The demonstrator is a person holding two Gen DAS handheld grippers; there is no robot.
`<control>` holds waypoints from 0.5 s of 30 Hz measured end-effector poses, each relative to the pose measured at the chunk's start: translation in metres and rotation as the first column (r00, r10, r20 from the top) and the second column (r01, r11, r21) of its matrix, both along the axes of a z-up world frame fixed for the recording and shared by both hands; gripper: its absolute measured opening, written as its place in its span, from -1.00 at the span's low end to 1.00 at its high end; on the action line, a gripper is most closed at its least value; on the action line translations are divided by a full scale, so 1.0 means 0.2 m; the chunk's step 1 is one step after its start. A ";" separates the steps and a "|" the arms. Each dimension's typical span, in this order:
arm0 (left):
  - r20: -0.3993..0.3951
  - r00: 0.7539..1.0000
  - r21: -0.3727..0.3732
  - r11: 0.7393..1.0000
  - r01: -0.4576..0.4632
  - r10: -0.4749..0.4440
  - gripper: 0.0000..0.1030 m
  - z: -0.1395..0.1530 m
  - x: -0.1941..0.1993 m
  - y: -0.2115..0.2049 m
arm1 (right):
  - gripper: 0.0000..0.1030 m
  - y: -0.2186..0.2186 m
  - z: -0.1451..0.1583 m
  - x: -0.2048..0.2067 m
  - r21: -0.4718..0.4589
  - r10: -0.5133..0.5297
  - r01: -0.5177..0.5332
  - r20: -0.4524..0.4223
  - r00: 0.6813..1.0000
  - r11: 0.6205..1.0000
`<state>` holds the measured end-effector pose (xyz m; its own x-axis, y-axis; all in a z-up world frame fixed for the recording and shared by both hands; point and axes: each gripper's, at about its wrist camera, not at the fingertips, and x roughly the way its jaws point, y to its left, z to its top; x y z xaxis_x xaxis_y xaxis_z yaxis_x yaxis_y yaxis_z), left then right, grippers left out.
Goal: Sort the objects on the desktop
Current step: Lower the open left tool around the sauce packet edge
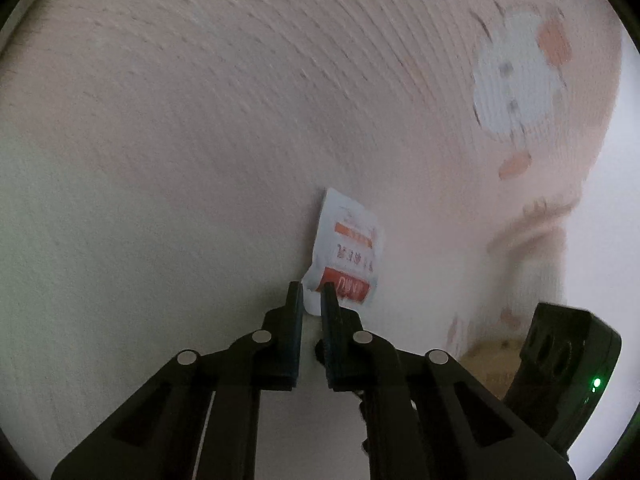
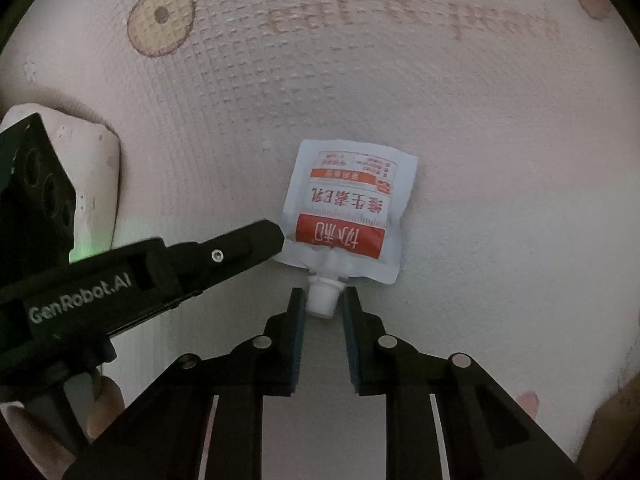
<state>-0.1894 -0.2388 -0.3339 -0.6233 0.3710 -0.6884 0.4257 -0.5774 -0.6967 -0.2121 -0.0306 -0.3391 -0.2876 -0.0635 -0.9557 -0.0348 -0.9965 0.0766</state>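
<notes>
A white spouted pouch [image 2: 346,204] with a red label lies on the pink cloth [image 2: 360,80]. Its white cap [image 2: 323,298] sits between the pads of my right gripper [image 2: 323,300], which is shut on the cap. My left gripper [image 1: 312,294] pinches the pouch's lower left corner by the spout; the pouch [image 1: 350,248] shows edge-on ahead of it. In the right wrist view the left gripper [image 2: 276,234] comes in from the left and touches that same corner.
The pink cloth [image 1: 200,100] bears printed cartoon figures [image 1: 516,76] and an orange round motif [image 2: 160,18]. The cloth's folded edge [image 1: 532,232] is at the right, with the right gripper's body [image 1: 560,364] beside it. A folded cloth corner [image 2: 92,184] lies at the left.
</notes>
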 end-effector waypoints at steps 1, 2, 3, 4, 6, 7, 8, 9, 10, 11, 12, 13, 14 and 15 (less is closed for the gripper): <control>0.004 1.000 0.001 1.000 0.017 -0.017 -0.81 0.00 0.01 0.02 | -0.75 0.01 0.01 0.03 0.003 -0.001 0.001 0.008 1.000 1.000; 0.012 0.999 0.004 0.999 0.036 -0.036 -0.81 -0.01 0.01 0.05 | -0.75 0.02 0.01 0.07 0.003 -0.005 0.005 0.015 1.000 1.000; 0.022 0.998 0.004 0.998 0.059 -0.059 -0.81 -0.02 0.02 0.09 | -0.75 0.03 0.02 0.11 0.008 -0.011 0.011 0.023 1.000 1.000; 0.032 0.996 -0.002 0.996 0.086 -0.086 -0.81 -0.02 0.03 0.14 | -0.75 0.04 0.03 0.15 0.011 -0.018 0.017 0.032 0.999 1.000; 0.052 0.988 -0.028 0.989 0.148 -0.146 -0.81 -0.01 0.07 0.23 | -0.75 0.05 0.04 0.23 0.004 -0.019 0.018 0.043 0.999 1.000; 0.056 0.985 -0.032 0.985 0.168 -0.166 -0.81 -0.01 0.08 0.27 | -0.75 0.06 0.06 0.29 0.000 -0.023 0.023 0.048 0.999 1.000; 0.060 0.981 -0.033 0.982 0.187 -0.185 -0.81 -0.01 0.11 0.30 | -0.75 0.07 0.07 0.34 -0.006 -0.032 0.032 0.058 0.998 0.999; 0.062 0.976 -0.028 0.977 0.209 -0.207 -0.81 -0.01 0.15 0.34 | -0.75 0.07 0.07 0.38 -0.009 -0.039 0.040 0.064 0.997 0.999; 0.064 0.974 -0.022 0.975 0.220 -0.219 -0.81 -0.01 0.17 0.37 | -0.75 0.08 0.09 0.43 -0.012 -0.048 0.049 0.066 0.997 0.999; 0.066 0.971 -0.019 0.973 0.232 -0.230 -0.82 -0.01 0.19 0.40 | -0.75 0.08 0.10 0.48 -0.019 -0.056 0.057 0.070 0.996 0.998; 0.071 0.968 -0.025 0.970 0.244 -0.241 -0.85 0.00 0.22 0.44 | -0.75 0.09 0.10 0.53 -0.024 -0.062 0.064 0.075 0.995 0.998; 0.074 0.966 -0.028 0.968 0.249 -0.246 -0.86 0.00 0.24 0.46 | -0.75 0.09 0.11 0.58 -0.028 -0.067 0.069 0.079 0.995 0.997; 0.078 0.965 -0.026 0.968 0.251 -0.249 -0.86 0.00 0.27 0.49 | -0.75 0.09 0.12 0.61 -0.033 -0.069 0.072 0.082 0.994 0.997; 0.089 0.965 -0.018 0.968 0.251 -0.248 -0.86 0.00 0.31 0.53 | -0.75 0.09 0.13 0.66 -0.035 -0.074 0.077 0.089 0.993 0.996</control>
